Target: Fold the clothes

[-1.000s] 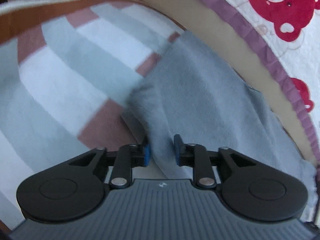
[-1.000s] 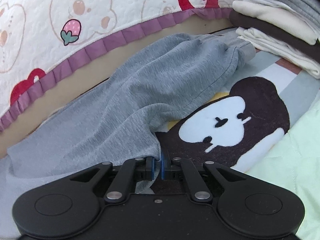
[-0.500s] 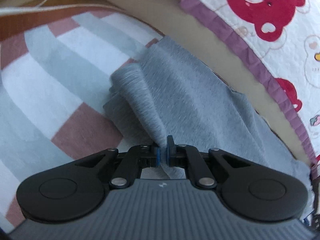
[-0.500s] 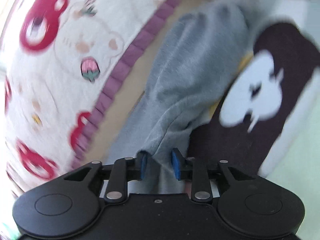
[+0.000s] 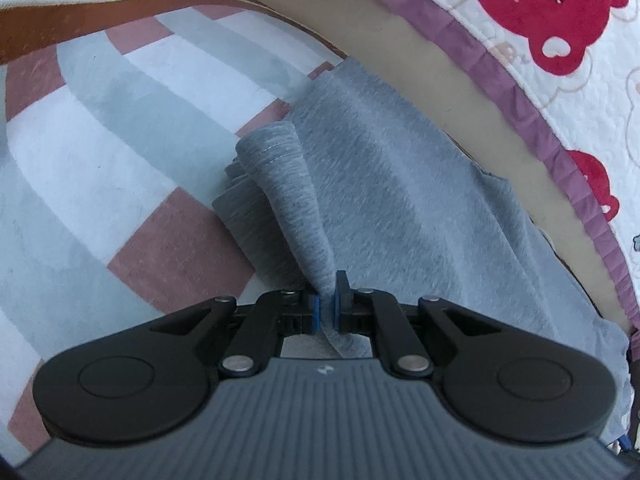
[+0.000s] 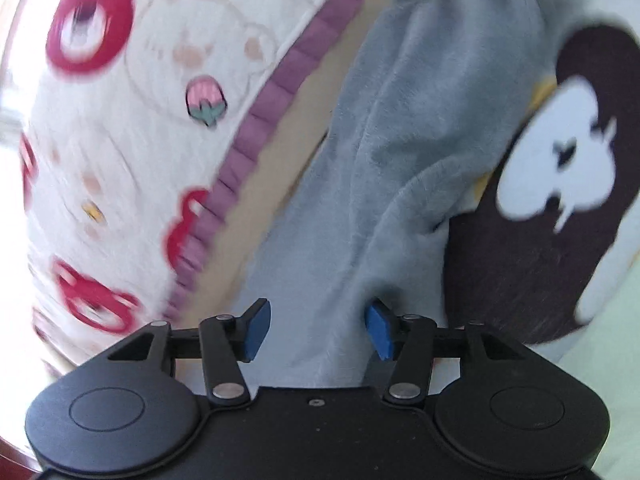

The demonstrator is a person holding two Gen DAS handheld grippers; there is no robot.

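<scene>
A grey garment [image 5: 400, 200] lies stretched on a patterned rug along the edge of a bed. My left gripper [image 5: 327, 309] is shut on a pinched fold of the grey cloth near its ribbed end [image 5: 272, 148] and lifts it off the rug. In the right wrist view the same grey garment [image 6: 420, 120] runs away from me. My right gripper [image 6: 318, 330] is open, its blue pads [image 6: 378, 330] spread over the cloth, holding nothing.
A quilt with red bears and a purple frill [image 5: 520, 92] hangs along the bed; it also shows in the right wrist view [image 6: 140, 120]. The rug has grey, white and pink stripes [image 5: 120, 140] and a dark brown cartoon patch [image 6: 560, 160].
My left gripper closed on the grey cloth and raised a fold. My right gripper let go of the cloth, opened, and swung so the view turned.
</scene>
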